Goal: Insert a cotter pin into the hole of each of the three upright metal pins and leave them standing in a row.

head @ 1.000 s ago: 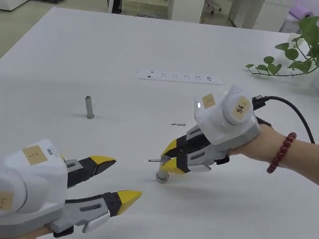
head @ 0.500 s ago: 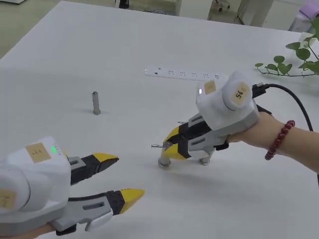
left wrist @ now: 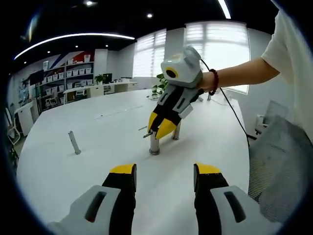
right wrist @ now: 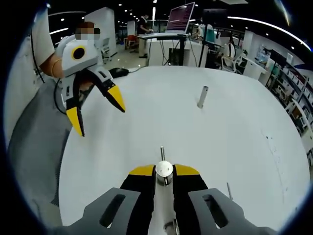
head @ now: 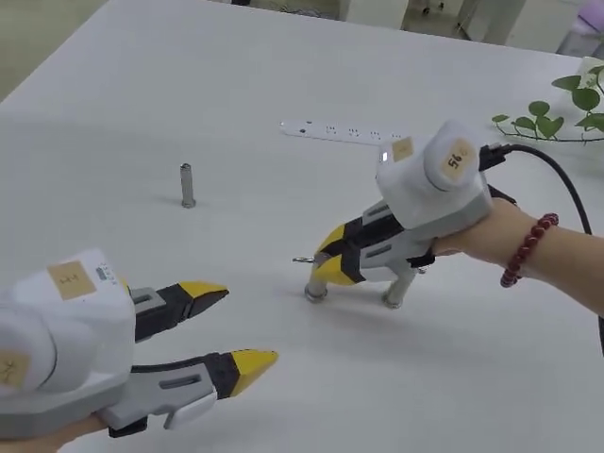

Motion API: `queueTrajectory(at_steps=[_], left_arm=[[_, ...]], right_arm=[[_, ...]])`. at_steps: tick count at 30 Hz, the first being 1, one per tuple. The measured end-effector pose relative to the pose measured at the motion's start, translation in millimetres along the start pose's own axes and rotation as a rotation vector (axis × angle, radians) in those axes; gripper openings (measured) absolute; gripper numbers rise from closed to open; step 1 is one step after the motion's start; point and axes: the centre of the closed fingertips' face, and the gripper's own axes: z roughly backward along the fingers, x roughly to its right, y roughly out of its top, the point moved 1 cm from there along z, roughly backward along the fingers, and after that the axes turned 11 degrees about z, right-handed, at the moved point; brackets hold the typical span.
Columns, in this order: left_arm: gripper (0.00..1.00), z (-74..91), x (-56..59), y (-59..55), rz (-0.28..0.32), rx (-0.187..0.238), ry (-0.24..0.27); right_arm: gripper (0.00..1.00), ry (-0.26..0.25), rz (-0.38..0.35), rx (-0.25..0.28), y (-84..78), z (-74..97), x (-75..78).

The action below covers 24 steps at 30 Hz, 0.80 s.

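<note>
Thin cotter pin [head: 302,260] pokes out of the top of the grey cylindrical centre metal pin [head: 315,291], mid-frame in the head view. The right gripper [head: 330,264] has its jaws pinched nearly together on it. The second metal pin [head: 394,297] stands just right of it, and the third metal pin [head: 187,184] is upper left, well apart. The right gripper view shows the round pin top between the yellow tips. The left gripper [head: 234,326] is lower left, jaws wide apart, holding nothing. The table [head: 142,94] is matte white, with a power strip [head: 340,134] beyond.

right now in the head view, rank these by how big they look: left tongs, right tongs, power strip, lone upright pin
1. left tongs, though nearness to the camera inflates them, so first place is unsure
2. right tongs
3. power strip
4. lone upright pin
</note>
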Motion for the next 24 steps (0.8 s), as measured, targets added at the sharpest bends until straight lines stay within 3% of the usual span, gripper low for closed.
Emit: queueTrajectory(at_steps=[24], left_arm=[[0.48,-0.3,1.9,-1.3,-0.005,-0.004,-0.011]], right_arm=[[0.16,0.047,-0.004,0.017,-5.8,-3.5,-0.3]])
